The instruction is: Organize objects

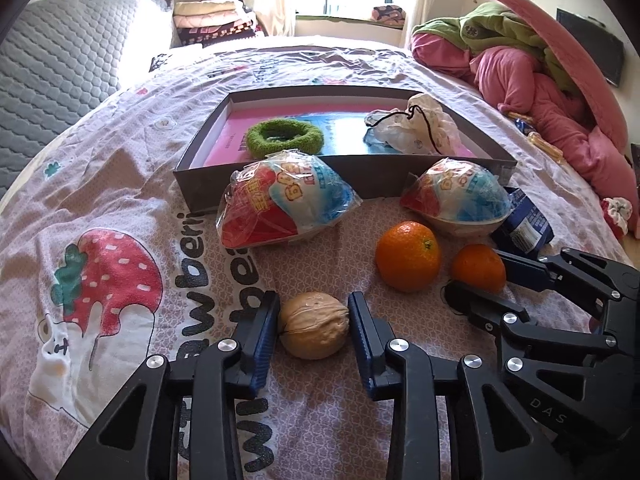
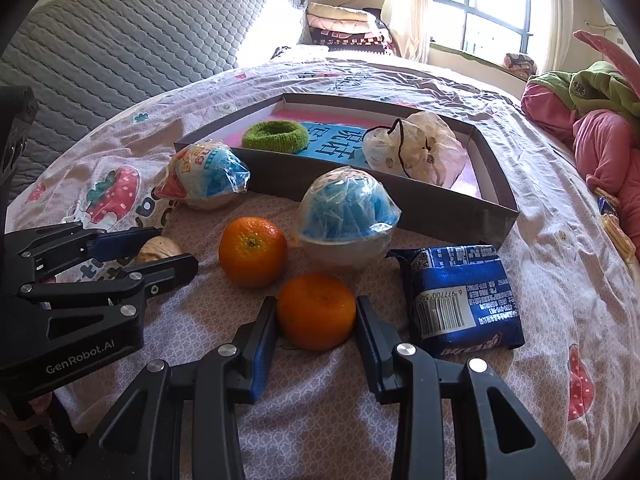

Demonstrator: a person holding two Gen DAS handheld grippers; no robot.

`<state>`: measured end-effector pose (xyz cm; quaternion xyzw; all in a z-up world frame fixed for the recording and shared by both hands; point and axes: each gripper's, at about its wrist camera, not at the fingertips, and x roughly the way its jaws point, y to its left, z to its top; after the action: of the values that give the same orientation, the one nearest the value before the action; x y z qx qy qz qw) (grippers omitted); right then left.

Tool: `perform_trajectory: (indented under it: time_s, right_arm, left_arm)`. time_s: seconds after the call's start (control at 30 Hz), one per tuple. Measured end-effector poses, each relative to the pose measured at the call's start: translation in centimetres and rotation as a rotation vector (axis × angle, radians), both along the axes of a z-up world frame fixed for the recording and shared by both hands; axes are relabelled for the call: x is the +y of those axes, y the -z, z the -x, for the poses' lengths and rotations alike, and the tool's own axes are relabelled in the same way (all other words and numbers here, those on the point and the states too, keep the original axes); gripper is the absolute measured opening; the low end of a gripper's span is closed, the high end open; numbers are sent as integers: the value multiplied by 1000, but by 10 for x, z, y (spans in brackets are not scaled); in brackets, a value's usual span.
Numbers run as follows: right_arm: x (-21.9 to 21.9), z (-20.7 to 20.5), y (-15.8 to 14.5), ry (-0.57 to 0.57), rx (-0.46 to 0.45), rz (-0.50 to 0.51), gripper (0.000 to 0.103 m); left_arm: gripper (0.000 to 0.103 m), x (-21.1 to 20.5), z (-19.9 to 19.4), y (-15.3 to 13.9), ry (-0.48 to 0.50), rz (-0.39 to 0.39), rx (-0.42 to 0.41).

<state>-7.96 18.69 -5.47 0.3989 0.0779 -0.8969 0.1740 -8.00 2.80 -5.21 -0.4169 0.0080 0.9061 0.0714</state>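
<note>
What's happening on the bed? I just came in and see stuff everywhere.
A person is tidying with two handheld grippers. The left gripper has its jaws around a walnut, the right gripper around a small orange; both lie on the bedsheet. The box behind already holds a green hair tie and a plastic bag.

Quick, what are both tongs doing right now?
Left tongs: closed around the tan wrinkled walnut.
Right tongs: closed around the small orange tangerine.
</note>
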Motion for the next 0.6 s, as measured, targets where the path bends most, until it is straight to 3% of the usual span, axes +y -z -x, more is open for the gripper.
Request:
perform_trajectory:
  time_s: [0.6]
  right_arm:
    - [5,-12,-12,-12,36,38,38]
  left_arm:
    - [36,-4,-13,-19,-9,-18,44]
